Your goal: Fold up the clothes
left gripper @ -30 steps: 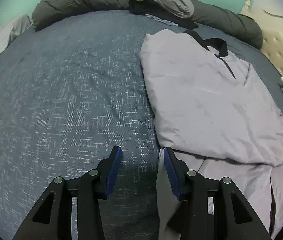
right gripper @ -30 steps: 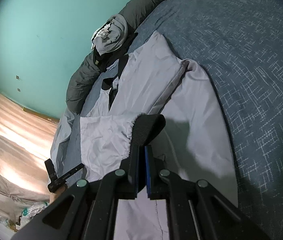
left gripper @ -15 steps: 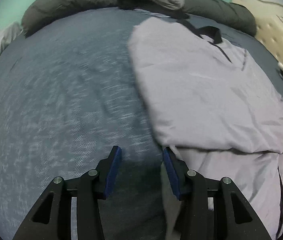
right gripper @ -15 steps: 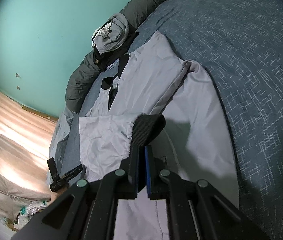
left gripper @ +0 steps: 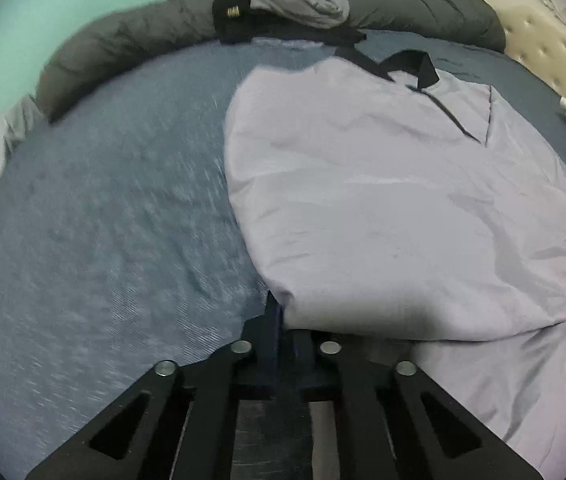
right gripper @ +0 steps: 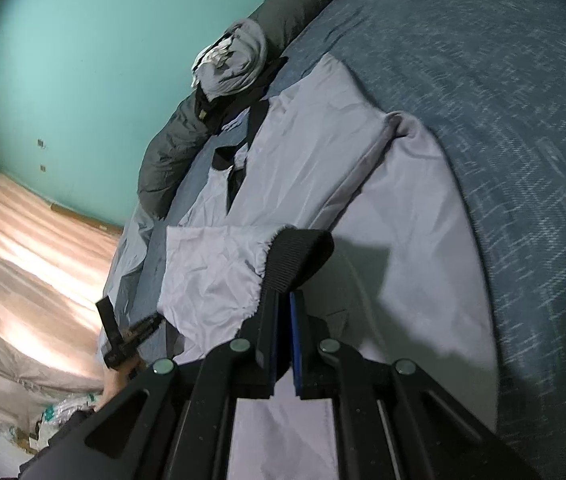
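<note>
Your left gripper [left gripper: 281, 312] is showing its fingers [left gripper: 273, 320] pressed together, and they are pinching the near folded edge of the pale grey jacket [left gripper: 383, 208] at its lower left corner. Your right gripper [right gripper: 283, 308] is also showing its fingers [right gripper: 267, 320] drawn close, with only a thin slot between the blue pads, and they are clamping the black ribbed cuff [right gripper: 297, 256] of the jacket's sleeve [right gripper: 211, 272], which is sticking up above the fingertips.

From the left wrist view, the jacket is lying flat on the bed [left gripper: 103, 240], folded over on itself, its black collar [left gripper: 407, 64] pointing toward the far side. From the right wrist view, the sleeve you are holding is being laid across the front of the jacket, and a folded ridge is running diagonally up the body of the garment.

The bed is wearing a blue speckled cover. Along its far edge a dark grey rolled duvet [left gripper: 131, 44] is curving around, and a bundle of grey clothes [left gripper: 299, 0] is sitting on top of it, just beyond the collar. A teal wall [right gripper: 83, 60] is standing behind, and a padded beige headboard [left gripper: 551, 52] is showing at the right of the left wrist view.
</note>
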Available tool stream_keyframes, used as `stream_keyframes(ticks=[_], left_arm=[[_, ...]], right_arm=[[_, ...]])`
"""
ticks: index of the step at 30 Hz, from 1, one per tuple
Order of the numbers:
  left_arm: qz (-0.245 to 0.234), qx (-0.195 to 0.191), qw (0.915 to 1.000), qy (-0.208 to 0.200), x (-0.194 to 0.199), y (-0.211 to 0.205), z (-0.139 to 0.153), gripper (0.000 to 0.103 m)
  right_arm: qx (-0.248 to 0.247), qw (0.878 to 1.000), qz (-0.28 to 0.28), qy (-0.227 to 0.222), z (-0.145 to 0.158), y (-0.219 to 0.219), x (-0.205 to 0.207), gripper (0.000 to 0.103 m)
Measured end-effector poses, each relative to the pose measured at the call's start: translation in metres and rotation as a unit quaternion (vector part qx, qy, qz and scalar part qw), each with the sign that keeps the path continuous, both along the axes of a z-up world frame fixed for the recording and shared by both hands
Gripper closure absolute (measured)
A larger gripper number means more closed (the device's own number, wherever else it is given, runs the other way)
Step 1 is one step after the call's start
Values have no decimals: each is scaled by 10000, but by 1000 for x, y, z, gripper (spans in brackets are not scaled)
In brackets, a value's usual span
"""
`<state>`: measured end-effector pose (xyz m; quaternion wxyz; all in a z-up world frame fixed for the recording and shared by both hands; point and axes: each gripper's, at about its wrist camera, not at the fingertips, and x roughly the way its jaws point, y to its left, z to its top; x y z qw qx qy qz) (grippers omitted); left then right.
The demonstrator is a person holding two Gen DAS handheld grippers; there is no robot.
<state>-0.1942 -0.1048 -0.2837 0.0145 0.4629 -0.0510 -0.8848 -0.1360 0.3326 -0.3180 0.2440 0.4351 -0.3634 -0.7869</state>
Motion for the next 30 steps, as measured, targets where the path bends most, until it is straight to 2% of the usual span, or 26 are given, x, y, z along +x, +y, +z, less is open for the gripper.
stream_keyframes(ticks=[4,11,16,19,21,23,27,30], left_arm=[[166,-204,9996,96,-2,-26,24,99],[253,-366,9990,16,-7,-49,41,99],[439,-97,9990,71,-22,-50,36,98],[520,324,9981,3,-19,-54,24,97],[512,407,9978,-51,-15,-53,13,88],[484,589,9970,-135,-11,-50,0,68],[520,825,9951,-133,-7,-50,-12,67],[611,961,9935,-5,-9,-55,-10,67]], right_arm=[[-46,9998,203,16,0,-12,0,98],[125,9986,510,-21,-4,-44,-2,98],[66,9990,430,-81,-9,-37,-1,98],[86,9992,395,-79,-7,-33,0,98],[81,9994,338,-78,-6,-29,1,98],[81,9995,291,-70,-4,-26,2,98],[89,9997,239,-68,-3,-23,2,98],[104,9997,222,-70,-3,-23,2,98]])
